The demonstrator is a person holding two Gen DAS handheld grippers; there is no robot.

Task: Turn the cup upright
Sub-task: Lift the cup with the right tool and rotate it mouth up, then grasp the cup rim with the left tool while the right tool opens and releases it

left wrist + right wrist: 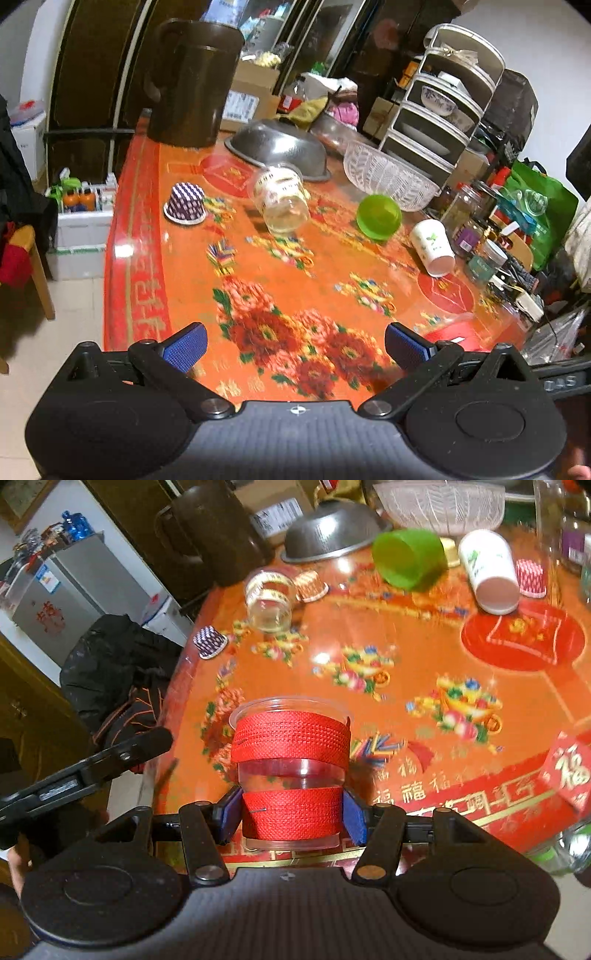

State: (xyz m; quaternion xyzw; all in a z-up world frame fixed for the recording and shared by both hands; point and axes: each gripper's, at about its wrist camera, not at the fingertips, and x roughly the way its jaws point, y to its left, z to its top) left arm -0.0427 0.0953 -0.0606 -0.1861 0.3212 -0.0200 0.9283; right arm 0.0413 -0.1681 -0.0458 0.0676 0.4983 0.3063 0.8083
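My right gripper [291, 818] is shut on a clear plastic cup with red woven bands [290, 771], which stands upright, mouth up, at the near edge of the orange table [424, 701]. The same cup shows as a red blur at the right in the left wrist view [454, 336]. My left gripper [295, 349] is open and empty above the near table edge. Lying on their sides further back are a clear glass cup [282, 199] [269, 600], a green cup [378, 218] [408, 559] and a white paper cup [434, 247] [491, 572].
A purple striped cupcake liner [184, 203] [210, 641] sits mouth down at the left. An upturned metal bowl [280, 147], a clear patterned bowl [388, 179], a dark jug [188, 81], a dish rack [439, 103] and jars [465, 206] crowd the far side.
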